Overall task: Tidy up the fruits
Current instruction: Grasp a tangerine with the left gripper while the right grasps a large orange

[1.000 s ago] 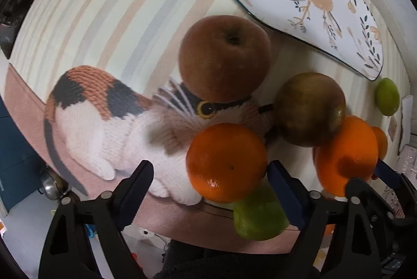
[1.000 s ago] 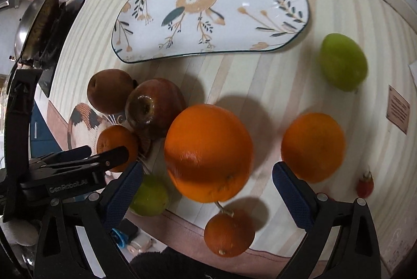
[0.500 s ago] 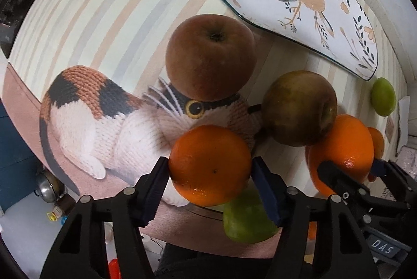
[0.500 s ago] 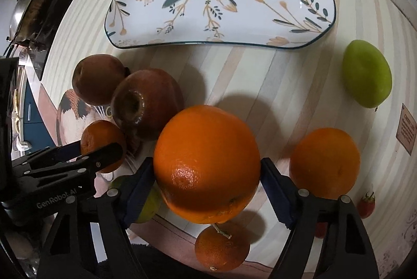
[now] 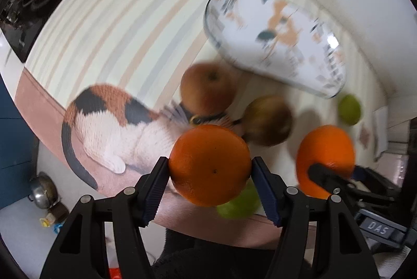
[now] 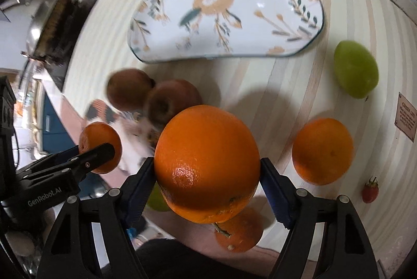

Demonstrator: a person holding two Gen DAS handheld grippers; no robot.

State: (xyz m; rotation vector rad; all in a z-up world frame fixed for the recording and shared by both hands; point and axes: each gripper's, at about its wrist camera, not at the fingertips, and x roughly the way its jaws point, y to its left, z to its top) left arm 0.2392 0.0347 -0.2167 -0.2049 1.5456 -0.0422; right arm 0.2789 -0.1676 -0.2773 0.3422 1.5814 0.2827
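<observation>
My left gripper [image 5: 210, 170] is shut on a small orange [image 5: 210, 164] and holds it above the table. My right gripper [image 6: 207, 172] is shut on a large orange [image 6: 207, 161], also lifted; it shows in the left wrist view [image 5: 325, 156]. The white floral plate [image 6: 226, 10] lies empty at the back. Two brown apples [image 6: 153, 96] sit in front of the plate. A green fruit [image 6: 355, 69] lies to the right, another orange [image 6: 322, 150] near it, and a small orange [image 6: 238, 236] lies under my right gripper.
A cat-print mat [image 5: 109, 122] covers the table's near left edge. A green fruit [image 5: 239, 203] lies below my left gripper. A small strawberry [image 6: 370, 190] lies at the right. A card [image 6: 408, 117] lies at the far right edge. A dark pan [image 6: 52, 26] stands at the left.
Both grippers have closed on their oranges and lifted them off the table; the table and plate now look farther away.
</observation>
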